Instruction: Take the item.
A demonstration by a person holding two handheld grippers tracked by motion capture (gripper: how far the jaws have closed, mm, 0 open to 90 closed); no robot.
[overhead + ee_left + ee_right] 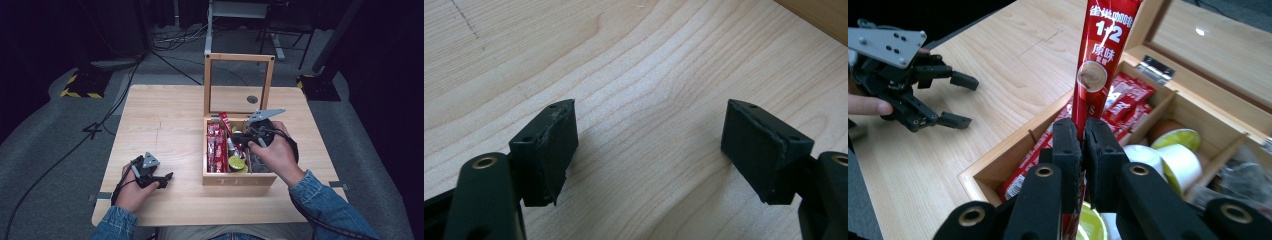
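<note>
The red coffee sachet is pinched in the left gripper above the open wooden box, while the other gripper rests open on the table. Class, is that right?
Not quite. The right gripper pinches the red coffee sachet above the open wooden box, as the right gripper view shows. The left gripper is the one resting open on the table.

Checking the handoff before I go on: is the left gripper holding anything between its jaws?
No, the left gripper has its jaws spread apart over the bare wooden table, with nothing between them.
</note>
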